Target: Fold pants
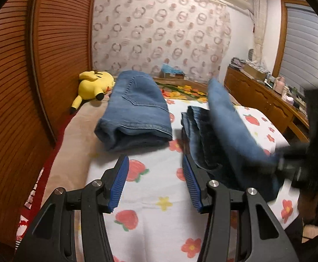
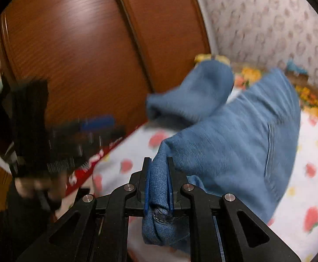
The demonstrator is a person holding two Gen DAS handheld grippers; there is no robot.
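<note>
A folded pair of blue jeans (image 1: 134, 109) lies on the strawberry-print bed sheet (image 1: 156, 198), ahead of my left gripper (image 1: 155, 161). That gripper is open, with only sheet between its blue pads (image 1: 119, 183). To the right, a second pair of jeans (image 1: 224, 126) is lifted off the bed, its edge running to my blurred right gripper (image 1: 287, 155). In the right wrist view my right gripper (image 2: 159, 160) is shut on a bunched denim edge of these jeans (image 2: 235, 142). The folded pair (image 2: 198, 89) sits behind them. My left gripper (image 2: 89, 128) is a blur at the left.
A yellow plush toy (image 1: 93, 85) lies at the head of the bed by a louvred wooden door (image 1: 56, 54). A cluttered wooden dresser (image 1: 266, 96) runs along the right of the bed. A floral blanket (image 1: 180, 91) lies by the far wall.
</note>
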